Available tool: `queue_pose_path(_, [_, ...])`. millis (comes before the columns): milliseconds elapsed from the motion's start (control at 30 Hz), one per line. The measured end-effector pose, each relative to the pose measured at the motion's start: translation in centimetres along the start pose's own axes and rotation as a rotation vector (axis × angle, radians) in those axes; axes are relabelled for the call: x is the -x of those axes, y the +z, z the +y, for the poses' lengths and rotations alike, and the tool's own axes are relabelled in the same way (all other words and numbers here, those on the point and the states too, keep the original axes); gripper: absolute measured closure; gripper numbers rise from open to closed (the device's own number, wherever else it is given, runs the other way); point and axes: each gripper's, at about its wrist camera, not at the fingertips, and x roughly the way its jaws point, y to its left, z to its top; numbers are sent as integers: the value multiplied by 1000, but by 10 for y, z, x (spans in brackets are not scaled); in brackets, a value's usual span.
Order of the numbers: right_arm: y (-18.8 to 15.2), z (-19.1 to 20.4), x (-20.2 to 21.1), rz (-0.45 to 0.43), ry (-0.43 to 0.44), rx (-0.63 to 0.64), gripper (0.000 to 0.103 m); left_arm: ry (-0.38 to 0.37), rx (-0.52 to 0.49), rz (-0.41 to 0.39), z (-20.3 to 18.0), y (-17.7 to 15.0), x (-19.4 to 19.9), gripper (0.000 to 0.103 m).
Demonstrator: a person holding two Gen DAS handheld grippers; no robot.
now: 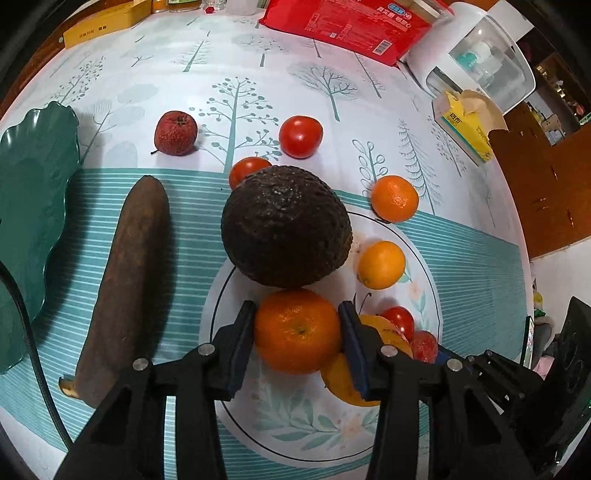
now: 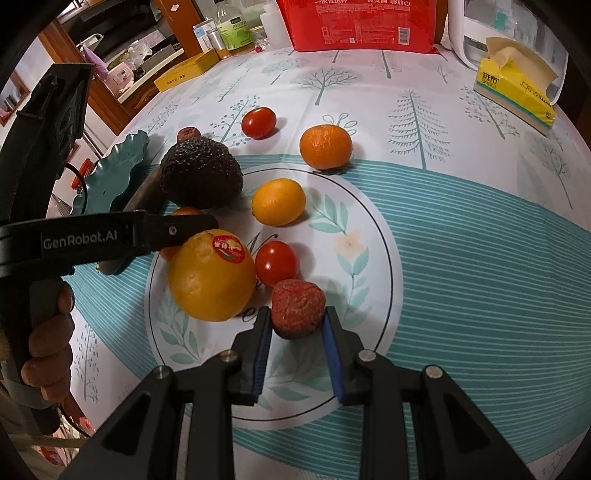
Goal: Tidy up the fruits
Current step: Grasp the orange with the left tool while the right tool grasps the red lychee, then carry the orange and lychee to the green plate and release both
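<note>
My left gripper (image 1: 297,328) is shut on a tangerine (image 1: 297,332), held over the white circle printed on the cloth (image 1: 280,421). A dark avocado (image 1: 286,225) lies just beyond it. My right gripper (image 2: 298,323) is shut on a wrinkled red fruit (image 2: 298,308) near the circle's front. A big yellow orange with a sticker (image 2: 210,275), a cherry tomato (image 2: 276,264) and a small yellow citrus (image 2: 279,201) lie inside the circle. A tangerine (image 2: 325,146) and a tomato (image 2: 258,122) lie beyond it.
A green leaf-shaped dish (image 1: 33,206) stands at the left, a brown overripe banana (image 1: 129,280) beside it. Another wrinkled red fruit (image 1: 175,133) and two tomatoes (image 1: 300,136) lie farther back. A red bag (image 1: 347,26), tissue box (image 2: 517,88) and white appliance (image 1: 476,55) line the far edge.
</note>
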Motion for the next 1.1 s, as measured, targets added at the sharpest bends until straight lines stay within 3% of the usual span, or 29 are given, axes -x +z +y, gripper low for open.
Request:
queue_pose_path(267, [-4,7,13,-24,-10,18,77,23,27,-1,16,-25,26,60])
queue_pose_path(600, [-12,39,56,-92,21,50,77,89,13,-73,49,-62,117,60])
queue_pose_path(933, [9,144,67,-151,42,124,77,119,1,-186,128,-56,206,60])
queue_pose_path(1100, [28,211,61,-178,45,136,77,187,-44,-212,176,-40,235,60])
